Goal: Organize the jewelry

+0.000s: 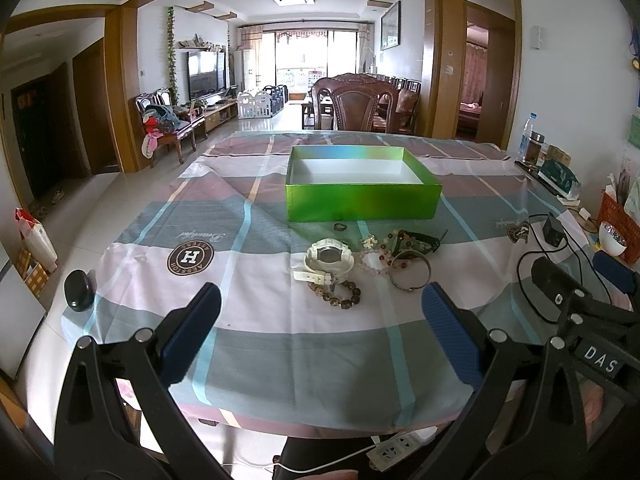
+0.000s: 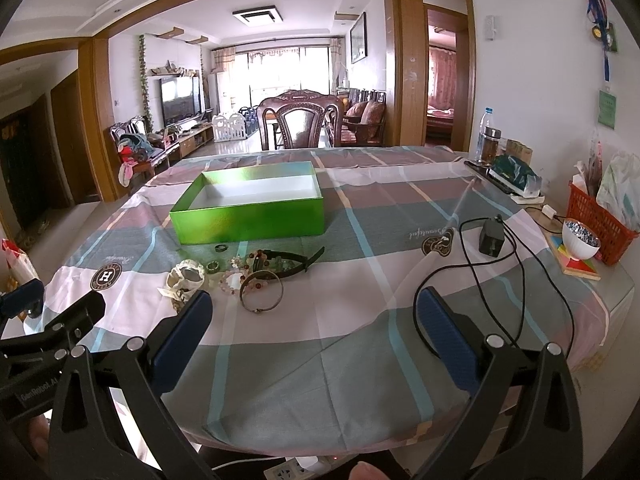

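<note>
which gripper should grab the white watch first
Left, probably. The white watch lies almost straight ahead of the open left gripper; from the open right gripper it sits off beyond the left finger.

**Open cloth up front, clutter mid-frame and right**

The checked tablecloth [image 1: 304, 344] lies bare across the lower middle of both views. Mid-frame, the jewelry cluster [image 1: 360, 266] sits just before the green box [image 1: 362, 200], leaving little gap. At right, a black cable [image 2: 480, 280], adapter [image 2: 491, 238], bowl [image 2: 580, 242] and red basket [image 2: 596, 216] crowd the edge.
</note>
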Demonstrator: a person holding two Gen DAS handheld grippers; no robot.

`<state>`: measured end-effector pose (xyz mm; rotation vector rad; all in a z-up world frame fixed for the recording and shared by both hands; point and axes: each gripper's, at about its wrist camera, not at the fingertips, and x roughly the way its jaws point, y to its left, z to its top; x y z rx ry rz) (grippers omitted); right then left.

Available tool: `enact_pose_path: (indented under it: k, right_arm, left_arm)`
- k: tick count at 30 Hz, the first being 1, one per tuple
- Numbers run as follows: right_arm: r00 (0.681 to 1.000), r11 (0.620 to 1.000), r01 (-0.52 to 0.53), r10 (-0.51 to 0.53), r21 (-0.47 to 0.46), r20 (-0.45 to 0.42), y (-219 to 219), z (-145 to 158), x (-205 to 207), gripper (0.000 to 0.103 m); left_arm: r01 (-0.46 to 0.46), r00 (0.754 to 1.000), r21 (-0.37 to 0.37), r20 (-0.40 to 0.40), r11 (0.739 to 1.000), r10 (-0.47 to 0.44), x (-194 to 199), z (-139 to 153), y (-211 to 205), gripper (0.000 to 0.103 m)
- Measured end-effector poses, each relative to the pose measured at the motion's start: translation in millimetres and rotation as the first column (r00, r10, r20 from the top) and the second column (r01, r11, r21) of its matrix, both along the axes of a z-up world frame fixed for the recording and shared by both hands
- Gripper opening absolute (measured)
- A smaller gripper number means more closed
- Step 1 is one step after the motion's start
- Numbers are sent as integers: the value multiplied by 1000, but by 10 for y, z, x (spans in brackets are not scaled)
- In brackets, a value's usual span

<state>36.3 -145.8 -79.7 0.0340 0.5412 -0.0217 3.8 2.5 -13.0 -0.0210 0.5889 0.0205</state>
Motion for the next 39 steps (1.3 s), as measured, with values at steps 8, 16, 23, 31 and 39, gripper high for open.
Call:
enact_pose_path:
  k: [8, 16, 23, 31, 39]
  right_arm:
    - [1000, 1000, 1, -1, -1, 0, -7, -5, 6, 100]
    - [1000, 1000, 0, 0, 1, 0, -15, -14, 14, 100]
    - [1000, 1000, -2, 2, 5, -2, -29, -33, 31, 100]
    - [1000, 1000, 11, -11, 12, 25, -108, -12, 9, 100]
    - [988, 996, 47, -59, 79, 146, -403, -49, 18, 100]
  left_arm:
    - [-1, 1000, 1, 0, 1000, 1, -1, -10, 6, 99]
    - [0, 1000, 2, 0, 1000, 0, 4, -4, -3, 99]
    - [-1, 1000, 3, -1, 1000, 1, 4, 0, -6, 99]
    - [-20, 1000, -17, 17, 1000, 20, -27, -40, 122, 99]
    - [-23, 997, -121, 66, 992, 31, -21, -14, 439, 99]
